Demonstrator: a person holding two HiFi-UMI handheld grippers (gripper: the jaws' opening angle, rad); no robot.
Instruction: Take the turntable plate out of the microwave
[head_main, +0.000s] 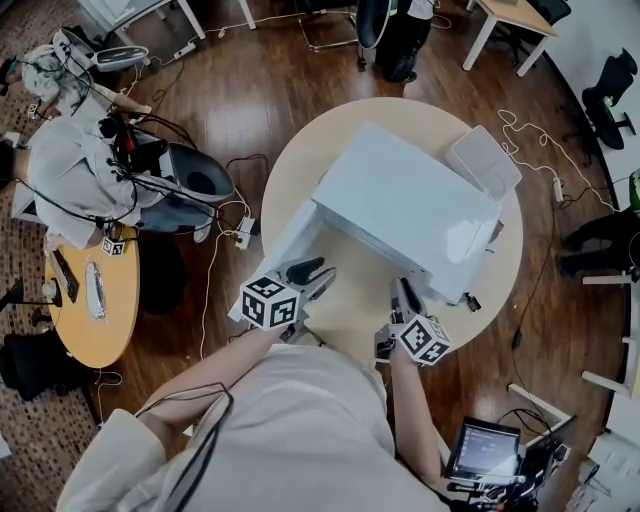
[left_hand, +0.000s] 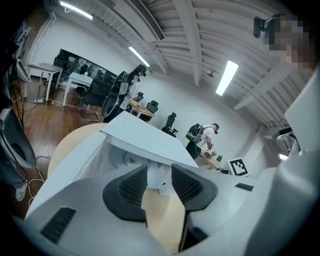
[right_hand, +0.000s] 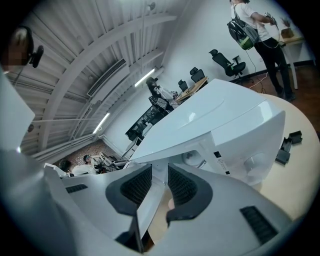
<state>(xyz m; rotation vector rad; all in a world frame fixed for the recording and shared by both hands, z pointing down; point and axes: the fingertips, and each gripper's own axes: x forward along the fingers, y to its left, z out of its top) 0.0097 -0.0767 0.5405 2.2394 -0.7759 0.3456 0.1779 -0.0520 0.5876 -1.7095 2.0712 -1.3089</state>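
A white microwave (head_main: 410, 200) stands on a round beige table (head_main: 300, 150), its door (head_main: 285, 240) swung open to the left. The head view hides the cavity under the microwave's top. In the right gripper view a pale round shape (right_hand: 192, 159) shows inside the cavity; I cannot tell whether it is the turntable plate. My left gripper (head_main: 312, 272) hovers in front of the opening near the door, jaws apart with only the table showing between them. At the opening's right corner my right gripper (head_main: 403, 293) is also open, with nothing pressed between its pads (right_hand: 137, 184).
A white tray (head_main: 484, 160) sits on the table behind the microwave. A small black part (head_main: 470, 300) lies by the microwave's front right corner. A laptop (head_main: 482, 450) is at my lower right. A small wooden table (head_main: 95, 300), chairs and cables are on the floor to the left.
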